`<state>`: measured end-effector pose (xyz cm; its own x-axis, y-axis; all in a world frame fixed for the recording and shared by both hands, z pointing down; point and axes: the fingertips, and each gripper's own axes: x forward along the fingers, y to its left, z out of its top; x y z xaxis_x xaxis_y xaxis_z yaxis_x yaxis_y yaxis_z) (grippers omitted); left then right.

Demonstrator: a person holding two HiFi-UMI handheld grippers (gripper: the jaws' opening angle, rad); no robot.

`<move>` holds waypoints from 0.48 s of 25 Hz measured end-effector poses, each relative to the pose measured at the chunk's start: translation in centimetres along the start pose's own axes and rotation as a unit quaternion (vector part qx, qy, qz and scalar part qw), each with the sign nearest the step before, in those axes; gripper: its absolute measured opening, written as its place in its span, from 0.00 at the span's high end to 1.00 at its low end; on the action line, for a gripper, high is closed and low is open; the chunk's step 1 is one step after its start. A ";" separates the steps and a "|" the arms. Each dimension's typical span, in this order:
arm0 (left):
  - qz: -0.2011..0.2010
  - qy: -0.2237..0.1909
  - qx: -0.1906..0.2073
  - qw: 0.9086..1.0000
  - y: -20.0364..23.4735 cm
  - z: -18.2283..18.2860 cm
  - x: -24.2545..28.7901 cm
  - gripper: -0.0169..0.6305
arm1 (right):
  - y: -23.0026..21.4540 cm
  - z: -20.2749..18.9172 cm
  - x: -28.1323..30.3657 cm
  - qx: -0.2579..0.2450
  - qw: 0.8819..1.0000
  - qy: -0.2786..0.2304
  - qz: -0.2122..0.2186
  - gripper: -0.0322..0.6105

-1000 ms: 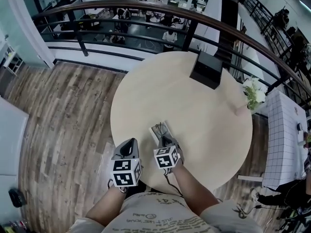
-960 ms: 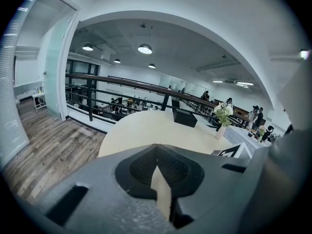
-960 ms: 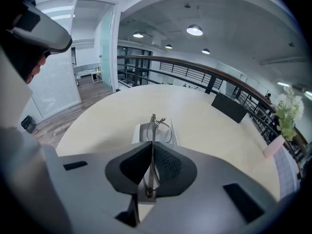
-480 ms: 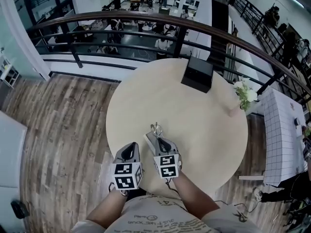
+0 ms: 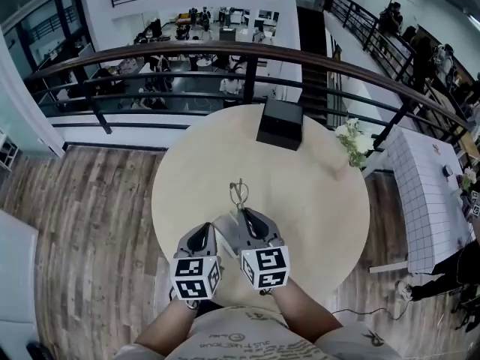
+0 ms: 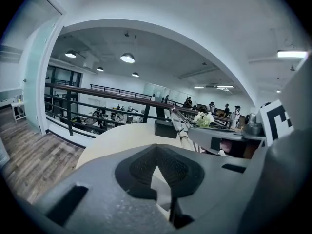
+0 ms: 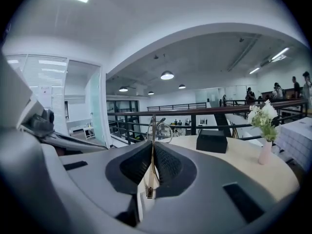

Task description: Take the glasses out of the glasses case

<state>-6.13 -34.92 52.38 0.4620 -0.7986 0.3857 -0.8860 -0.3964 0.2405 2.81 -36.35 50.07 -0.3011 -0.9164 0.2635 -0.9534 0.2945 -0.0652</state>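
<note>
My right gripper (image 5: 244,216) is shut on one temple arm of the thin wire-framed glasses (image 5: 238,192), and the lenses stick out ahead of its tips. In the right gripper view the arm stands edge-on between the closed pads (image 7: 168,165), with the lenses (image 7: 161,129) beyond and raised over the round table (image 5: 315,201). My left gripper (image 5: 201,235) sits close beside it on the left, jaws together with nothing visible between them (image 6: 156,155). A pale grey piece (image 5: 225,231) between the grippers may be the glasses case; it is mostly hidden.
A black box (image 5: 279,123) stands at the table's far edge. White flowers in a small vase (image 5: 352,142) stand at the right rim. A dark railing (image 5: 150,55) curves behind the table, and a white gridded table (image 5: 431,193) stands to the right.
My right gripper has risen and drawn nearer with the glasses, which now stand clear above the table. The case, plain on the table before, is now largely covered by the grippers.
</note>
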 end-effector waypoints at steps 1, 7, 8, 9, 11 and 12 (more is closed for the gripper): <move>-0.007 -0.004 0.004 1.000 -0.4 0.6 0.1 0.95 | -0.3 0.9 -0.5 0.001 1.000 -0.011 -0.005 0.91; -0.045 -0.023 0.033 0.998 -3.3 3.4 -0.2 0.95 | -1.6 4.0 -4.2 0.010 0.998 -0.050 -0.041 0.91; -0.052 -0.025 0.038 0.998 -3.4 3.9 -0.6 0.95 | -1.3 4.4 -4.8 0.012 0.997 -0.054 -0.048 0.91; -0.058 -0.028 0.043 0.997 -3.5 4.4 -1.0 0.95 | -1.0 4.8 -5.3 0.013 0.997 -0.058 -0.054 0.91; -0.069 -0.031 0.052 0.996 -4.6 5.0 -0.7 0.95 | -1.8 5.1 -6.2 0.016 0.996 -0.065 -0.066 0.91; -0.075 -0.032 0.056 0.995 -5.4 5.1 0.0 0.95 | -2.7 5.0 -6.5 0.018 0.995 -0.068 -0.072 0.91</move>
<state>-1.56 -35.08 46.53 0.5884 -0.7529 0.2949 -0.8082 -0.5581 0.1878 7.28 -32.56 43.71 -0.1593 -0.9774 0.1392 -0.9860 0.1504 -0.0722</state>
